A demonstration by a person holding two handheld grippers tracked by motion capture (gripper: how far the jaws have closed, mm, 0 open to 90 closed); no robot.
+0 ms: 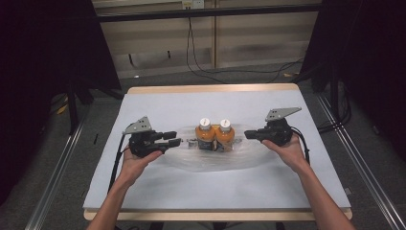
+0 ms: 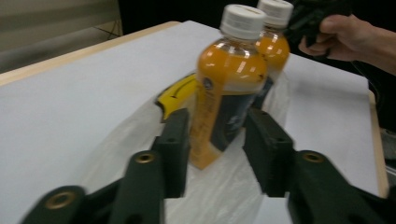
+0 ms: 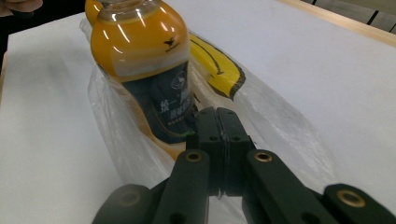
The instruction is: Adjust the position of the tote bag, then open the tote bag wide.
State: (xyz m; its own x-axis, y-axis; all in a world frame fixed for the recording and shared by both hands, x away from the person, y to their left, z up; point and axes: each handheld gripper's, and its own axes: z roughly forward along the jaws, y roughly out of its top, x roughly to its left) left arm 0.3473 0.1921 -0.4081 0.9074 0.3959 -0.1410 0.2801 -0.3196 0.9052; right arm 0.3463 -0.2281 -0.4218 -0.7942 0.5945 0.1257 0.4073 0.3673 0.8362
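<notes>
Left gripper view: near bottle (image 2: pixel 231 84) stands between spread jaws.

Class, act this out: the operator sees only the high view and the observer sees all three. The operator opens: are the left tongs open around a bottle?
Observer: Yes, open. In the left gripper view the left tongs straddle the base of the near orange bottle, jaws apart.
Operator: And the right tongs?
Observer: The right tongs are shut, jaws pressed together at the edge of the clear bag. I cannot tell whether they pinch the film.
Operator: Anything printed on the bag?
Observer: A yellow patch with a black arrow-like line.
</notes>
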